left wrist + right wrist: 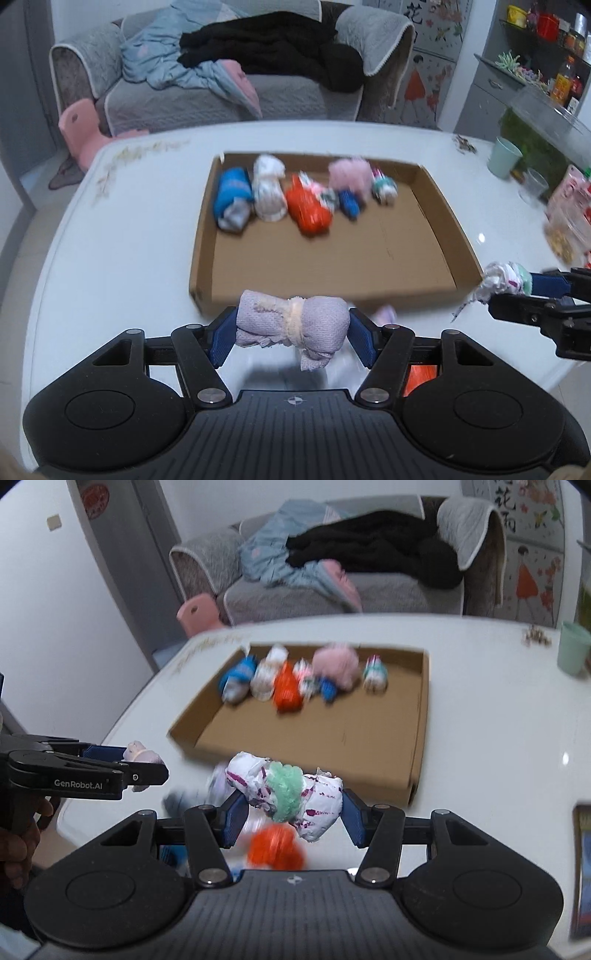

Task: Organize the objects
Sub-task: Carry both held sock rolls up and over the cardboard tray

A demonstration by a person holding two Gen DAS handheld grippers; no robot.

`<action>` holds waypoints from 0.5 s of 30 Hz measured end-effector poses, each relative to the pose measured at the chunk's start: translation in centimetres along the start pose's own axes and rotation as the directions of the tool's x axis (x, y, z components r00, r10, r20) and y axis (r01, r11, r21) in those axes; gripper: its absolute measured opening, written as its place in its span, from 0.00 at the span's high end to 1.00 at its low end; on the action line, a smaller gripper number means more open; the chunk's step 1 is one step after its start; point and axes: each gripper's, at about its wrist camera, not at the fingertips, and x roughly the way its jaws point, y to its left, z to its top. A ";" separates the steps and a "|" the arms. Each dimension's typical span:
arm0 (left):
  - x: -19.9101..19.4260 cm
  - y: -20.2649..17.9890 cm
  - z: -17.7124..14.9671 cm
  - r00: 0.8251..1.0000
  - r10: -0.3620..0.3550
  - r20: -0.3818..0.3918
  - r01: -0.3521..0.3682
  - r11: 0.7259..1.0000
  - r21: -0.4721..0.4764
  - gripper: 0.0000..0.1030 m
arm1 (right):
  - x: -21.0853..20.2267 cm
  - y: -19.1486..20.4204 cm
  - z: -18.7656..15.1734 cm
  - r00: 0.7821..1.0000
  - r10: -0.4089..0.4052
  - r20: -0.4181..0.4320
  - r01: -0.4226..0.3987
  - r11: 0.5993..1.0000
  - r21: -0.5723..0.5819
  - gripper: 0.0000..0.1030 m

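Left tongs (293,328) clamped on lilac sock roll (291,325), right tongs (291,805) on white-green sock roll (288,794), short of cardboard tray (332,258); loose clamping risks dropped rolls.

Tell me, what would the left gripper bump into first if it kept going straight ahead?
Probably the near wall of the cardboard tray. The left gripper, holding a lilac sock roll, points right at it, though depth is hard to judge.
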 end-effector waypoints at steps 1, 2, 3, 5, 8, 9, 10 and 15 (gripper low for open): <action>0.5 0.1 0.6 1.000 0.001 0.003 -0.001 1.000 -0.002 0.33 | 0.4 -0.2 0.6 1.000 -0.007 0.001 0.007 1.000 -0.003 0.51; 1.0 0.2 1.2 1.000 0.000 0.001 0.000 1.000 -0.006 0.33 | 0.7 -0.2 1.0 1.000 -0.009 0.004 0.009 1.000 -0.008 0.51; 1.4 0.3 1.7 1.000 -0.002 -0.002 0.002 1.000 -0.006 0.33 | 1.1 -0.2 1.5 1.000 -0.010 0.004 0.010 1.000 -0.017 0.51; 2.3 0.5 2.9 1.000 0.006 0.004 -0.006 1.000 0.001 0.33 | 1.8 0.0 2.4 1.000 -0.002 0.007 0.003 0.999 -0.044 0.51; 3.8 0.8 4.7 1.000 0.005 0.011 -0.005 1.000 0.013 0.33 | 3.4 0.2 4.3 1.000 0.020 -0.004 -0.020 0.998 -0.053 0.51; 4.4 0.8 5.3 1.000 0.013 0.010 -0.014 1.000 0.026 0.33 | 4.1 0.3 4.9 1.000 0.027 -0.007 -0.027 0.998 -0.054 0.51; 5.2 0.8 5.8 1.000 0.014 0.000 -0.014 0.999 0.042 0.33 | 4.7 0.5 5.5 0.999 0.030 -0.012 -0.031 0.998 -0.062 0.51; 8.2 0.9 7.1 0.999 0.000 -0.036 0.003 0.996 0.091 0.33 | 7.5 0.9 7.7 0.998 0.059 -0.030 -0.060 0.997 -0.057 0.51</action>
